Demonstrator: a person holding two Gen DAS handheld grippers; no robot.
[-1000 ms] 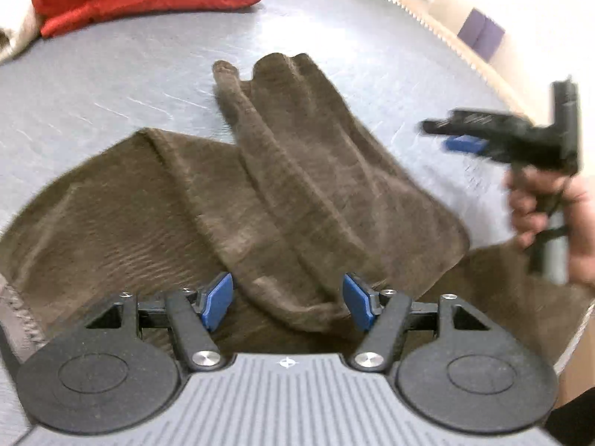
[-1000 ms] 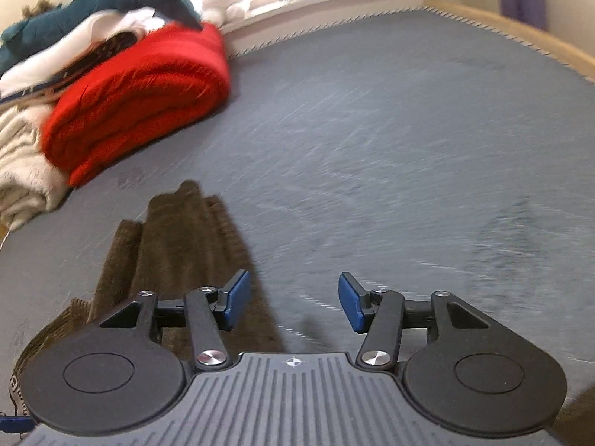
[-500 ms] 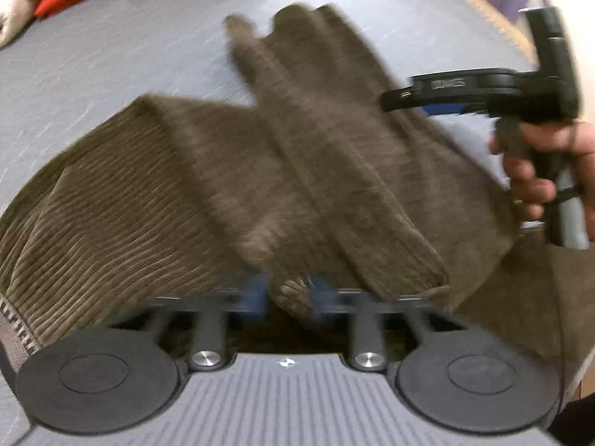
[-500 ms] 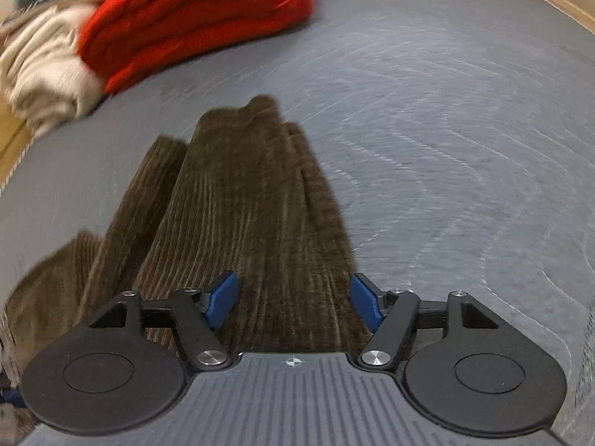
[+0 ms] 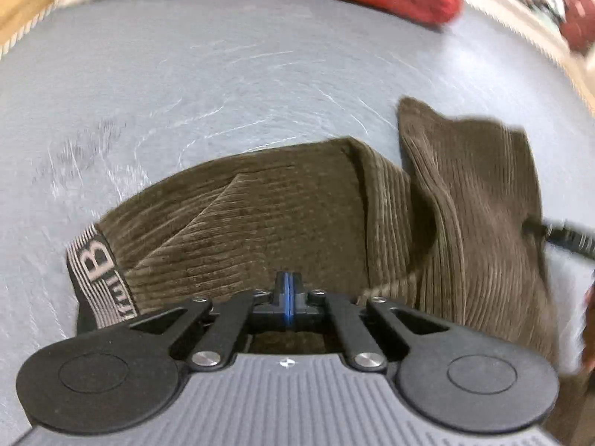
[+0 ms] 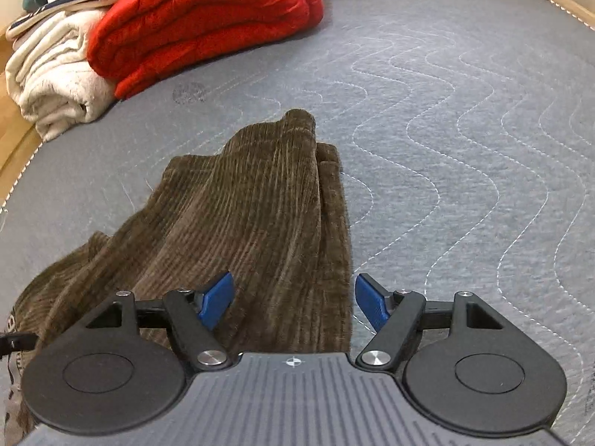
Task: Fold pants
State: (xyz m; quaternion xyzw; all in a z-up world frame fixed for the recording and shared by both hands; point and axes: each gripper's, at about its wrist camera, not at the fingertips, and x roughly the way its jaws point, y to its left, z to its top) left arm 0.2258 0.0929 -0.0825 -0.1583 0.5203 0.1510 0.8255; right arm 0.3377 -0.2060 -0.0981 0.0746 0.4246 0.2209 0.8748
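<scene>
Right wrist view had your right claw [image 6: 293, 299] wide open, and its jaws had just been opening; nothing was gripped, the blue pads straddling the near end of the folded leg without pressing it. The pants [image 6: 238, 223] ran lengthwise straight away from that claw, narrowing to a rolled hem at centre frame, the long axis pointing toward the red quilt [image 6: 200, 22] and cream blanket [image 6: 55, 74] in the upper left. So your right hand was the nearer one to the leg.

Over in the left wrist view, your left claw [image 5: 287, 299] was fully closed, pads pressed flat together just above the seat of the pants [image 5: 260, 215]. Whether any cloth was pinched between them, you couldn't tell. The lettered waistband [image 5: 100, 278] sat at lower left.

Fabric was brown ribbed corduroy, soft, thick and lumpy where layered. It lay on a grey mattress [image 6: 465, 130] stitched with wavy quilting lines.
</scene>
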